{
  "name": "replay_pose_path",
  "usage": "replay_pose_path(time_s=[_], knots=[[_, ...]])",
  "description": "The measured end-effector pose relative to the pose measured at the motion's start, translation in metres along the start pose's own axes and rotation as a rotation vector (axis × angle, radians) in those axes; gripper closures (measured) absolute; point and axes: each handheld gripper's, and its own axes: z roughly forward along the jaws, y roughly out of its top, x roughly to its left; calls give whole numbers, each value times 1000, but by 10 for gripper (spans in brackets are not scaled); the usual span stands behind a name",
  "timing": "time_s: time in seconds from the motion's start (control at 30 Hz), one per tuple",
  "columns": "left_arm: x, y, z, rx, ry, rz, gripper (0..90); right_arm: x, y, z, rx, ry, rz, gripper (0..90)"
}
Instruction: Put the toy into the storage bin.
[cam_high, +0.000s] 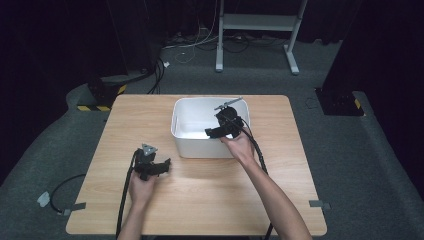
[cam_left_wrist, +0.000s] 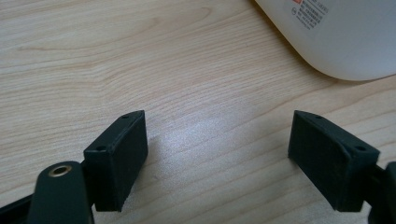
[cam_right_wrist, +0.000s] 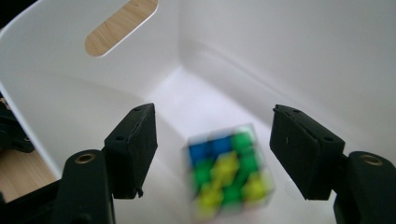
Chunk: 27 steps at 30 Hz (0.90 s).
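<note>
A wooden table (cam_high: 200, 200) stands on a grey floor. A white bin (cam_high: 185, 120) sits on the table, near the far edge and about in the middle between the left and right edges.

The person's right hand (cam_high: 240, 145) reaches over the near right corner of the bin. It holds the right gripper (cam_high: 225, 125) above the inside of the bin. In the right gripper view, its two black jaws are spread wide apart and hold nothing. Between them and lower down is a small cube (cam_right_wrist: 229, 170) with blue, green and yellow squares. The cube looks blurry. It is inside the bin, by the white floor, but I cannot tell if it is resting there or is in the air. The jaws do not touch it. One bin wall (cam_right_wrist: 56, 70) has a long handle hole (cam_right_wrist: 120, 27), and the wood of the table shows through it.

The person's left hand (cam_high: 142, 185) holds the left gripper (cam_high: 152, 165) over the table, near the left corner of the bin on the person's side. In the left gripper view, its jaws are also spread wide, with only bare wood (cam_left_wrist: 140, 56) between them. A rounded corner of the bin (cam_left_wrist: 345, 42) shows at the top right, apart from the jaws. It has a small label (cam_left_wrist: 310, 9) with tiny print that is too small to read.
</note>
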Motion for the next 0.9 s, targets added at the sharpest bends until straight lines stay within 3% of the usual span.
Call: replay_pose_path(time_s=[0.27, 0.67, 0.9], knots=[[0, 0, 0, 0, -1, 0, 198, 3, 0, -2, -8, 1, -8, 310], [0, 0, 0, 0, -1, 0, 198, 13, 1, -26, -101, -1, -50, 311], [0, 0, 0, 0, -1, 0, 198, 11, -4, -41, -154, -1, -36, 314]])
